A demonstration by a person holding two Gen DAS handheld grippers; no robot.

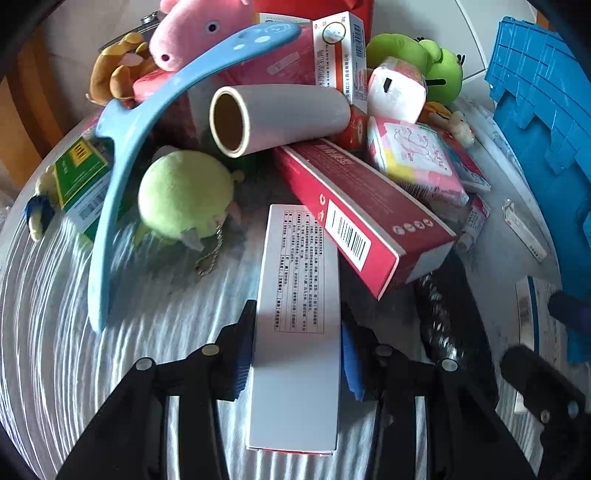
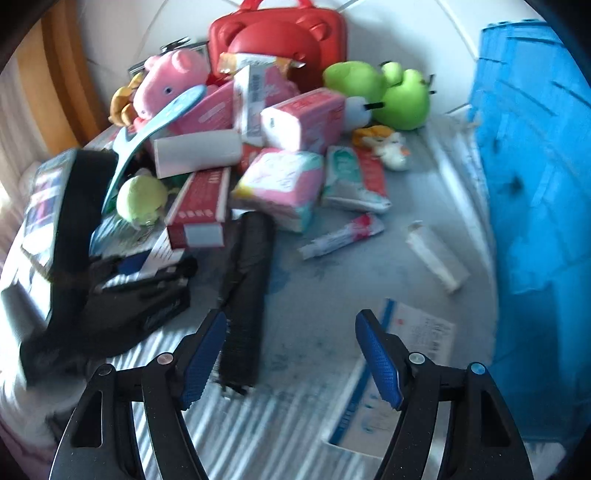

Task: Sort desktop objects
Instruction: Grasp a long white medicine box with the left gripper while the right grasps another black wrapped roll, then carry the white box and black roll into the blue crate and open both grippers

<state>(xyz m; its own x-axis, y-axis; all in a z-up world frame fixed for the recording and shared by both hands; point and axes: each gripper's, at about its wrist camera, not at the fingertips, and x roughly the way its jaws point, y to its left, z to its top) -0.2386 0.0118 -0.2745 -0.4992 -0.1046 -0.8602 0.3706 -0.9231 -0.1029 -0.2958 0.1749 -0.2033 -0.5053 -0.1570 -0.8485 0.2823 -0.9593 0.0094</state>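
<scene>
Already the left hand-held gripper [image 1: 297,354] clamps the white carton [image 1: 299,325] across its narrow sides, low on the counter [image 1: 74,350] before the heap. It looks light, stiff, crushable cardboard; mid-length is sensible. The right hand-held gripper [image 2: 291,354] hangs open, empty, over a flat leaflet-box [image 2: 406,354].

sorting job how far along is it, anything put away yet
Barely started. Nothing visibly sorted: the pile of plush toys, the pink pig, the red carton, the paper roll and the tissue packs all sit jumbled beside the blue crate. In hand: the left gripper closes on a white box. The right gripper is open and empty.
</scene>
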